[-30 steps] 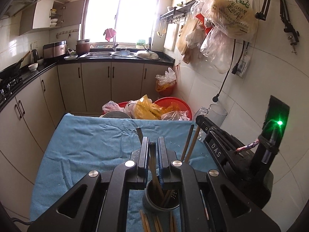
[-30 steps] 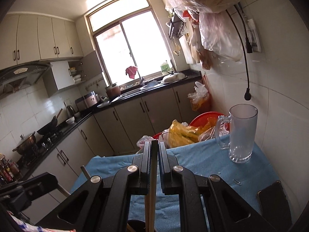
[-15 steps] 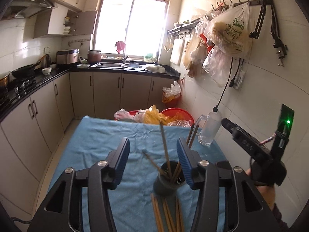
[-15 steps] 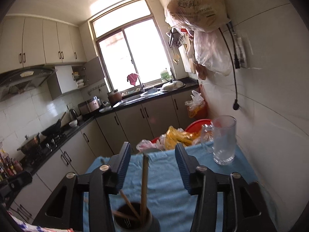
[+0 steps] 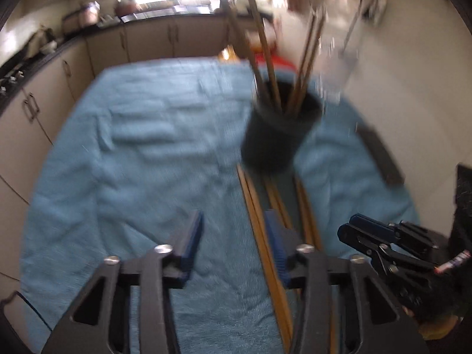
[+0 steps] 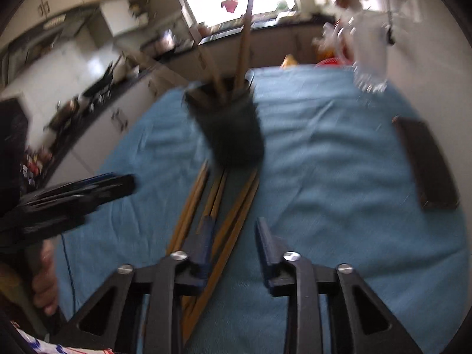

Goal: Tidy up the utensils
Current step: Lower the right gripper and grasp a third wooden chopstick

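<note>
Blue cloth [image 5: 141, 159] covers the counter; both views blurred. Left claw [image 5: 233, 244] gapes wide, holding nothing, its right finger over the loose wooden chopsticks [image 5: 259, 230] lying flat on the cloth. Just beyond them the dark round utensil holder [image 5: 277, 135] stands with several chopsticks upright inside. Right claw [image 6: 233, 244] is likewise wide apart and empty, left finger above the chopsticks. Flat black phone-like slab [image 6: 424, 159] lies far right.
</note>
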{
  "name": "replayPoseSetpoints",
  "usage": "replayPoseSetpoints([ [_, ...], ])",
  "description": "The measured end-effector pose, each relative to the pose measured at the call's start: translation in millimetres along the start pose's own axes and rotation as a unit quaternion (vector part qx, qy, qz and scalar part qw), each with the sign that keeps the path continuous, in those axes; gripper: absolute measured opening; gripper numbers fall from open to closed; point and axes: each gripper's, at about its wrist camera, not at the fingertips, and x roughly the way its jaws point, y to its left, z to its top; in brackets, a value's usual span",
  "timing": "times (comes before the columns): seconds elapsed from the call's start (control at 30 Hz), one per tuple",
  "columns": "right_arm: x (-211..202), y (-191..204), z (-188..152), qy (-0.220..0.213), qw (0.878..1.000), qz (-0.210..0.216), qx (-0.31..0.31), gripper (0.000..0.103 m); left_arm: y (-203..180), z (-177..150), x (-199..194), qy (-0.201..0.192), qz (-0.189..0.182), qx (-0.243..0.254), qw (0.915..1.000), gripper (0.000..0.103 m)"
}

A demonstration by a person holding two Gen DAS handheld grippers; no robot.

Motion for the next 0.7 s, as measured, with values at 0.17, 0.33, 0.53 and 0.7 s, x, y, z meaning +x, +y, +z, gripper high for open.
replayPoseSetpoints([
  [0.17,18,8,-10,0.019,0.999,-0.018,-0.024,0.023,-11,-16,36,0.043,-0.012,0.009,0.9990,0.021],
  [0.33,28,5,-9,0.039,0.998,-0.038,-0.022,0.019,-17,-8,43,0.039,-0.005,0.011,0.9992,0.010],
  [0.53,31,1,-4,0.040,0.998,-0.052,-0.011,0.011,-14,-2,46,0.044,0.011,0.009,0.9989,0.005],
  [0.7,15,-25,-9,0.050,0.996,-0.076,0.001,0.010,5,-8,37,0.048,0.039,0.010,0.9980,0.004],
])
